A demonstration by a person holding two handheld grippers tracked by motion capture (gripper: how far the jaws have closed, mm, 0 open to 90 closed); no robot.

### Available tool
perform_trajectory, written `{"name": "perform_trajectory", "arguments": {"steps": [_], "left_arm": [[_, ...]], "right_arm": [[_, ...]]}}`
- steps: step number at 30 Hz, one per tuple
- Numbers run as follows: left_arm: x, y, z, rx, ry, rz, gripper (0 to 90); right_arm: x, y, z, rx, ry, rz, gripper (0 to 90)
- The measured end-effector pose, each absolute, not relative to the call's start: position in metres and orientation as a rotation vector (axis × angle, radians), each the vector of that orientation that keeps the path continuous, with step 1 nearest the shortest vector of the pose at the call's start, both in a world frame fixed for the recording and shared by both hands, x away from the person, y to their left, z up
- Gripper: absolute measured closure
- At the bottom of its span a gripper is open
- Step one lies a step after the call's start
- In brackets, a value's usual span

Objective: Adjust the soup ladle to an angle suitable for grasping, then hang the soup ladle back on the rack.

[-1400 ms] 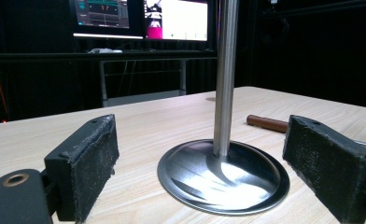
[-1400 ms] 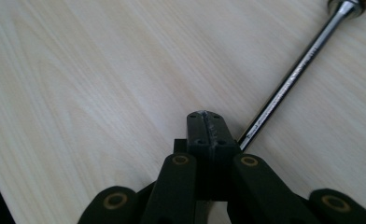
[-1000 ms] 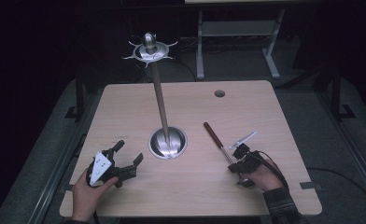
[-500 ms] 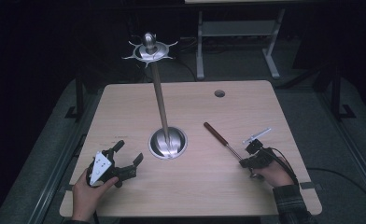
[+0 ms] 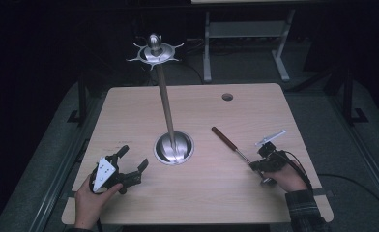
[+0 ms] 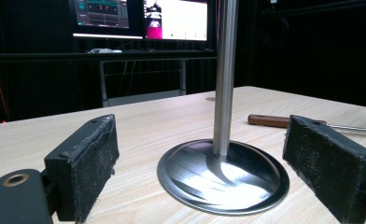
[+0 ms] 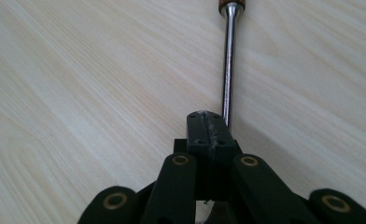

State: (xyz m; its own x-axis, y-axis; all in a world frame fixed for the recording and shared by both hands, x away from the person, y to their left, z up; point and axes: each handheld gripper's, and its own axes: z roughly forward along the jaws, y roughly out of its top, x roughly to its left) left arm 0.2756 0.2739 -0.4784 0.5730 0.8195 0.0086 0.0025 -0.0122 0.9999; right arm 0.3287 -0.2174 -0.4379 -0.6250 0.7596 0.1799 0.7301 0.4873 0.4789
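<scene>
in the high view, the right hand-held gripper (image 5: 266, 164) was seen at about 4 o'clock on the bench (image 5: 129, 106), set over the metal end of the long utensil (image 5: 231, 143), whose brown wooden handle pointed toward 11 o'clock. the left hand-held gripper (image 5: 129, 164) lay at about 8 o'clock with its jaws apart, aimed at the stand (image 5: 175, 148), whose round steel base sat near the middle and whose pole rose to a hooked crown. a slip was judged the main risk: the shaft was thin, polished and flat on the bench, so it might be pinched off-centre and roll away. a raised utensil might also be swung into the pole.

in the left gripper view, the stand's base (image 6: 223, 179) was framed between the parted pads (image 6: 90, 163), untouched, with the wooden handle (image 6: 267, 121) lying beyond it at 2 o'clock.

in the right gripper view, the jaws were seen pressed together, and the chrome shaft (image 7: 227, 65) ran just along their right edge toward 12 o'clock, up to a metal collar and the brown handle. whether the shaft was clamped or merely beside the jaws could not be told, so a missed grasp was judged possible.
</scene>
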Motion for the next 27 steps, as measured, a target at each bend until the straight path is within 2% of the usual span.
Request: {"name": "perform_trajectory", "arguments": {"steps": [15,18,27], "left_arm": [[0.275,0.273,-0.478,1.448,0.746,0.756,9.8],[0.275,0.273,-0.478,1.448,0.746,0.756,9.8],[0.275,0.273,-0.478,1.449,0.748,0.755,9.8]], "right_arm": [[0.346,-0.207,-0.427,1.319,2.629,0.852,89.6],[0.356,-0.203,-0.423,1.323,2.62,0.867,83.4],[0.38,-0.19,-0.413,1.335,2.635,0.833,72.2]]}}
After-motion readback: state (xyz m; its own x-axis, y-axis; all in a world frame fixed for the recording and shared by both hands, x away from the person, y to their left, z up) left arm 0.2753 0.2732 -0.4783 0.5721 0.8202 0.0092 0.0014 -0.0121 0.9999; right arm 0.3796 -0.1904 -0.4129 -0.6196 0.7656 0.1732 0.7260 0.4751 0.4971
